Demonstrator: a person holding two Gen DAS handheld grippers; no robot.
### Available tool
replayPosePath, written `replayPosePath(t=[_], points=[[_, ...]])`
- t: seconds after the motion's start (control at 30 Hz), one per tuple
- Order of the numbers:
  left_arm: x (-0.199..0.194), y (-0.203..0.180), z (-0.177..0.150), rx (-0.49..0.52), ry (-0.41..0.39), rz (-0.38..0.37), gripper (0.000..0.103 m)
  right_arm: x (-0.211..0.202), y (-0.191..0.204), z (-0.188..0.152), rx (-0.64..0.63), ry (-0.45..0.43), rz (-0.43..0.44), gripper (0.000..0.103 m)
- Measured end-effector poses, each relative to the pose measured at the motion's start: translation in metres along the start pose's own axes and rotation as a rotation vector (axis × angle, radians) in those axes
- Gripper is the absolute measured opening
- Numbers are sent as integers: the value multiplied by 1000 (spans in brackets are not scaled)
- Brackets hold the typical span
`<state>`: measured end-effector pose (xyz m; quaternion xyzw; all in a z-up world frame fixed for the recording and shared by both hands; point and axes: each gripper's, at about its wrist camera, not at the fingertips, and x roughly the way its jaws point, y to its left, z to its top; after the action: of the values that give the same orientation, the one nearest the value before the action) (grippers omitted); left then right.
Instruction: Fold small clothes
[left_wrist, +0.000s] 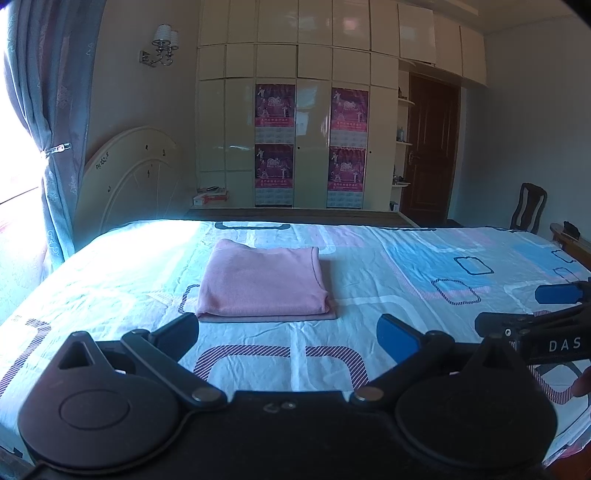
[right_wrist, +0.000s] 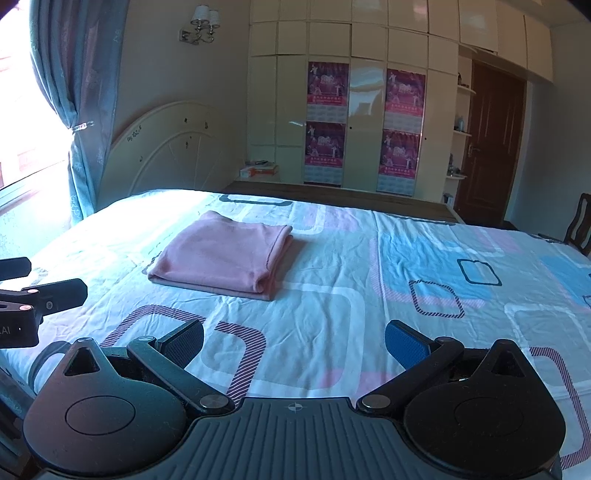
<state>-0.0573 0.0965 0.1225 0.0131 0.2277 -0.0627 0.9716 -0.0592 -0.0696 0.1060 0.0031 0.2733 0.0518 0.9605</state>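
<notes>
A pink garment (left_wrist: 262, 282) lies folded into a neat rectangle on the patterned bed sheet (left_wrist: 369, 280). It also shows in the right wrist view (right_wrist: 225, 253), left of centre. My left gripper (left_wrist: 288, 336) is open and empty, held just short of the garment's near edge. My right gripper (right_wrist: 293, 338) is open and empty, to the right of the garment and further back from it. The right gripper shows at the right edge of the left wrist view (left_wrist: 532, 308). The left gripper shows at the left edge of the right wrist view (right_wrist: 37, 284).
The bed's white headboard (left_wrist: 136, 173) stands at the left by a curtained window (left_wrist: 33, 147). A cream wardrobe (left_wrist: 306, 110) with pink posters fills the far wall. A brown door (left_wrist: 428, 147) and a dark chair (left_wrist: 528, 208) are at the right.
</notes>
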Motion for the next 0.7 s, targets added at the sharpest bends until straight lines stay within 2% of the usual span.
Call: replayPosePath(t=[0.7], points=[[3, 3, 1, 4, -3, -5, 102, 2, -1, 2, 7, 7, 2, 103]])
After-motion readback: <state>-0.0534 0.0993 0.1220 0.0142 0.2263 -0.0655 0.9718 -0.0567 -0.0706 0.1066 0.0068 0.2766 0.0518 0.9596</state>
